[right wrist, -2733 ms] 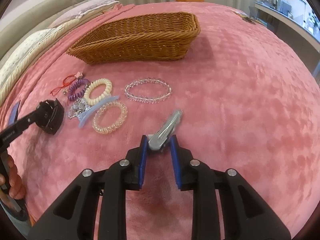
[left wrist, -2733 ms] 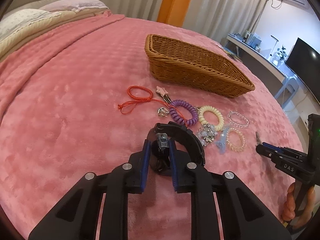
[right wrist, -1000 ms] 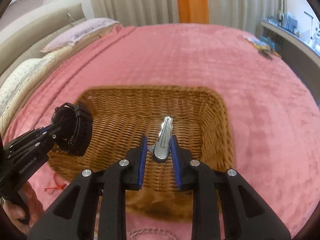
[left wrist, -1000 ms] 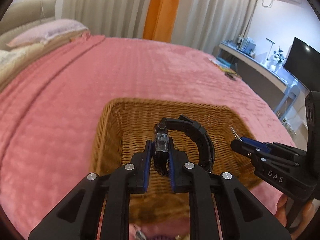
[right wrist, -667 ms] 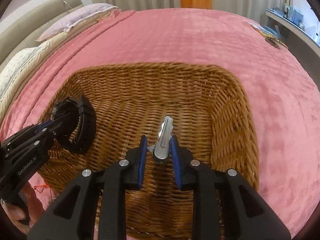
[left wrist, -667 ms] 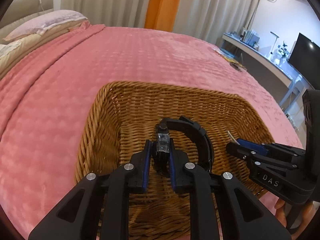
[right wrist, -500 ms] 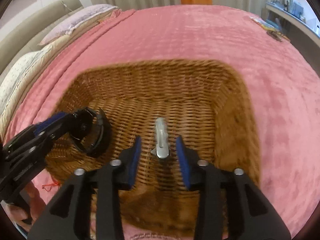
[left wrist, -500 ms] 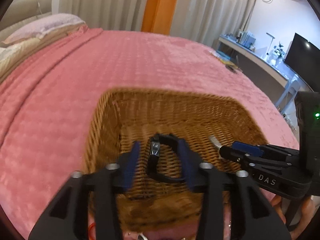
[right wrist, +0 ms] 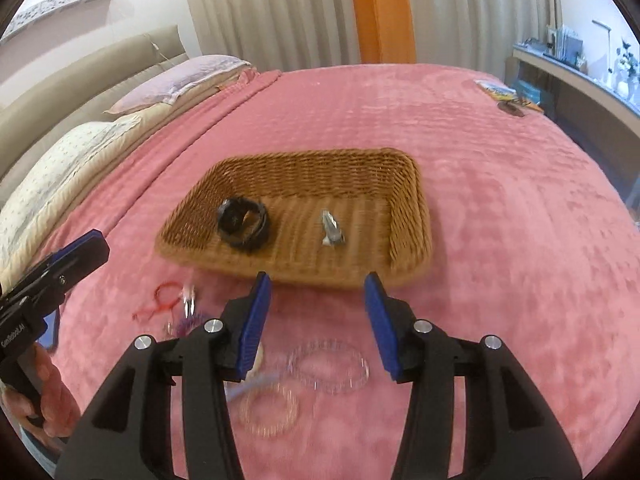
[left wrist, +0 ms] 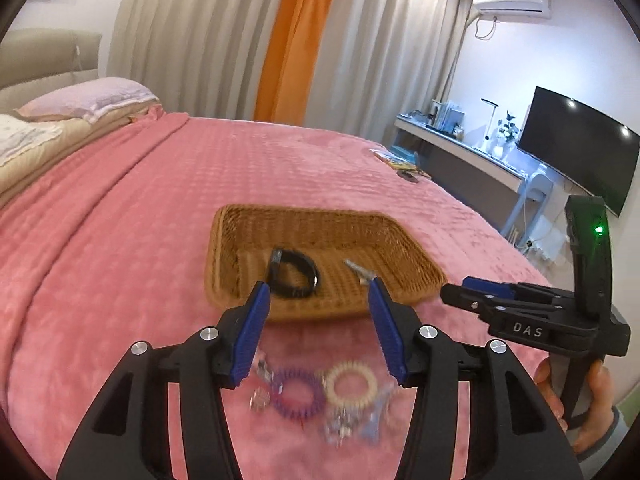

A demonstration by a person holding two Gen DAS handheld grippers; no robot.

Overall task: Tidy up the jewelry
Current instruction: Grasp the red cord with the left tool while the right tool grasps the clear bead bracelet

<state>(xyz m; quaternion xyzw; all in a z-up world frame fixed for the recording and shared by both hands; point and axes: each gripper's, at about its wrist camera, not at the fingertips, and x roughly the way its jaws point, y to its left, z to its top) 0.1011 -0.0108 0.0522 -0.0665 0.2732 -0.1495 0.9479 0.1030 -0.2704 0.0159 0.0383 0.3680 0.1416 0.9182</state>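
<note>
A wicker basket (left wrist: 224, 256) (right wrist: 412, 216) sits on the pink bed. A black watch (left wrist: 294, 274) (right wrist: 243, 224) and a silver hair clip (left wrist: 358, 272) (right wrist: 331, 229) lie inside it. My left gripper (left wrist: 318, 330) is open and empty, held above the bed in front of the basket. My right gripper (right wrist: 318, 320) is open and empty too, also in front of the basket. Below them on the bed lie a purple coil band (left wrist: 298, 394), a cream coil band (left wrist: 352, 384), a clear bead bracelet (right wrist: 328, 366), a peach coil band (right wrist: 268, 408) and a red cord (right wrist: 162, 300).
Pillows (right wrist: 72, 152) and a headboard are at the left. A desk with a monitor (left wrist: 576, 148) stands to the right of the bed. Small items (right wrist: 508, 98) lie near the bed's far right edge.
Both grippers opened and dropped the watch and the hair clip into the basket. Both then pulled back and up, away from the basket.
</note>
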